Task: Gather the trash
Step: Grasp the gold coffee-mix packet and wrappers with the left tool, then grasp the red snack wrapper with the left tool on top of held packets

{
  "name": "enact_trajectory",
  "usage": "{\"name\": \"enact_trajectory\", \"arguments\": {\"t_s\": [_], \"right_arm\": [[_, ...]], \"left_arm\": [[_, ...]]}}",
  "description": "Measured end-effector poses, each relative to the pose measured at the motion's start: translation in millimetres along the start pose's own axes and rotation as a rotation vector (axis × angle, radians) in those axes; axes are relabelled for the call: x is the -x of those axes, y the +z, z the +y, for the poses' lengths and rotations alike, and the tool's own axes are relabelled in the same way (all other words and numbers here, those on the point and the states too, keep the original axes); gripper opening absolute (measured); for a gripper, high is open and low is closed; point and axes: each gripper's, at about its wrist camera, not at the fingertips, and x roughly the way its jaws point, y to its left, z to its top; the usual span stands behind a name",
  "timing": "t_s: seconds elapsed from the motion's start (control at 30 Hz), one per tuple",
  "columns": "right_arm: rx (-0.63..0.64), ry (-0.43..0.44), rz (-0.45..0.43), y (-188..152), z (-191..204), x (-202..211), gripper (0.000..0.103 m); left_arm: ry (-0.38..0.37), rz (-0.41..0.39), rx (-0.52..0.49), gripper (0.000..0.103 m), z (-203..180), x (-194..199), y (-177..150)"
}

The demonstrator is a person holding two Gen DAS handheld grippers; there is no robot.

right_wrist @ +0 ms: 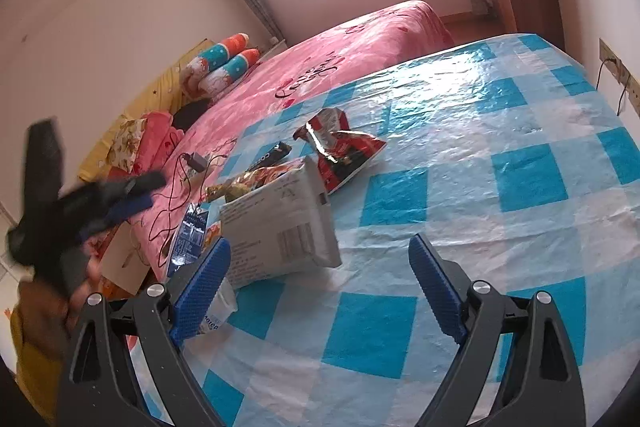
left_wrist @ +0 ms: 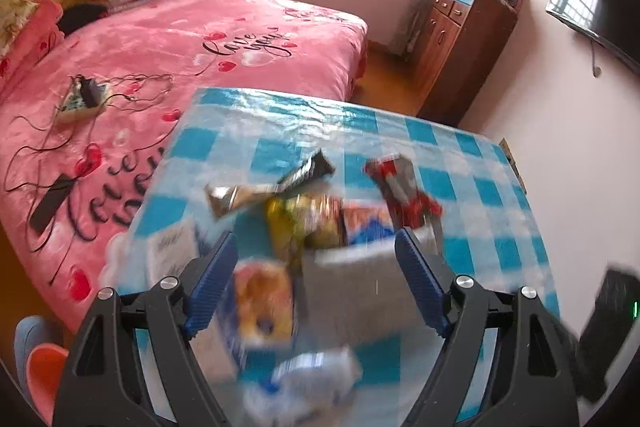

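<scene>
While I hold both tools over the table (right_wrist: pixel 500 131) with its blue-and-white checked plastic cover, neither one grips anything. My left gripper (left_wrist: pixel 316 267) has its blue pads spread wide above the pile of trash, with nothing pressed between them; that view is blurred. My right gripper (right_wrist: pixel 320 279) is likewise released, its jaws standing far apart over bare cloth near my edge of the table, clear of the litter.

The trash sits bunched toward the table's left edge, the side nearest the pink bed (left_wrist: pixel 168 43). A grey-white mailer bag (right_wrist: pixel 284 227) lies nearest my right gripper, just beyond its left pad. Past it, toward the far edge, a crumpled red snack bag (right_wrist: pixel 344 151) lies alone, close to the mailer's far end. A dark wrapper (left_wrist: pixel 308 169) and a yellow-green snack packet (left_wrist: pixel 296 223) lie together beside the mailer, on its bed side. Close under my left gripper are an orange-and-yellow packet (left_wrist: pixel 262 307) and a crumpled white-and-blue wrapper (left_wrist: pixel 308 375), both too smeared to read. A clear plastic piece (right_wrist: pixel 222 307) lies against my right gripper's left pad, near the table's left edge.
</scene>
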Motion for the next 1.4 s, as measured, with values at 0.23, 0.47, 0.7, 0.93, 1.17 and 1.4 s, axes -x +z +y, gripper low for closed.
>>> {"name": "enact_trajectory", "arguments": {"t_s": [0.23,0.47,0.7,0.93,1.17,1.4], "right_arm": [[-0.022,0.015,-0.011,4,-11,7,0.09],[-0.046,0.019,-0.004,5,-22,7,0.09],[-0.075,0.027,0.017,4,-31,2,0.09],[-0.078,0.014,-0.001,5,-33,11,0.09],[-0.087,-0.006,-0.034,7,-38,24,0.09],[-0.112,-0.025,-0.05,5,-48,33,0.09]], "left_arm": [[0.104,0.07,0.055,0.076,2,-75,52],[0.223,0.193,0.185,0.052,32,-149,63],[0.27,0.201,0.158,0.048,27,-163,61],[0.184,0.213,0.067,0.039,-16,-140,25],[-0.014,0.272,-0.082,0.039,-90,-106,-31],[-0.113,0.234,0.013,0.052,-100,-98,-19]]}}
